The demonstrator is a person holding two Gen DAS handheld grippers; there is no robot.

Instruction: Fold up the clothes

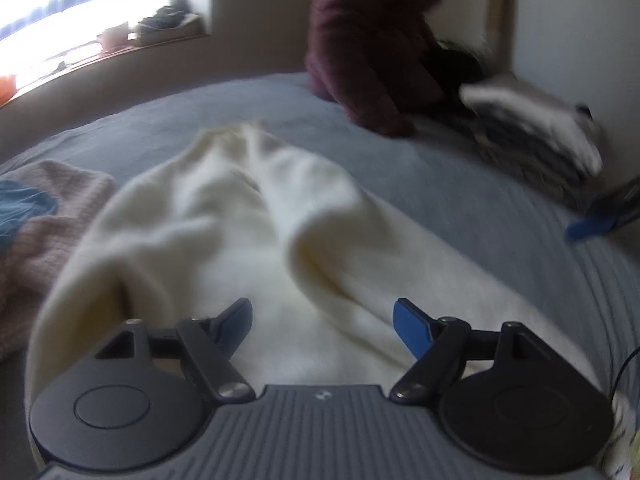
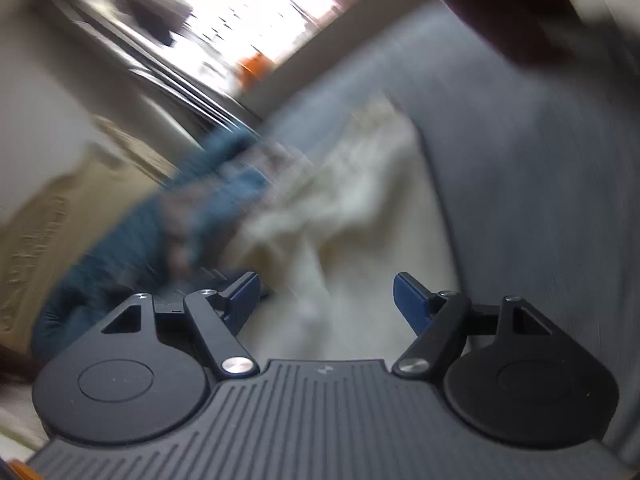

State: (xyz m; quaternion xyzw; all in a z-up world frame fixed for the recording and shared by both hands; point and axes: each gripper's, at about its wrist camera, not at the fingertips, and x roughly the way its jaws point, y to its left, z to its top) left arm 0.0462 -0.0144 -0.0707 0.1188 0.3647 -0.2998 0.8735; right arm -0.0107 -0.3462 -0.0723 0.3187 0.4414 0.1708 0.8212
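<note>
A cream-white garment point(image 1: 224, 232) lies rumpled on the grey bed cover point(image 1: 460, 208), with raised folds running away from me. My left gripper point(image 1: 324, 320) hovers over its near part, open, its fingers apart with only cloth below them. At the right edge of the left wrist view a blue fingertip of the right gripper point(image 1: 592, 226) shows over the bed. In the blurred, tilted right wrist view the same cream garment point(image 2: 360, 216) stretches ahead, and my right gripper point(image 2: 326, 296) is open above it with nothing between its fingers.
A pink knit garment point(image 1: 48, 232) with a teal piece point(image 1: 20, 208) lies at the left. A folded stack of dark and white clothes point(image 1: 532, 136) sits at the back right beside a maroon garment point(image 1: 360, 48). A teal garment point(image 2: 152, 232) lies left of the cream one. A bright window point(image 1: 72, 12) is behind.
</note>
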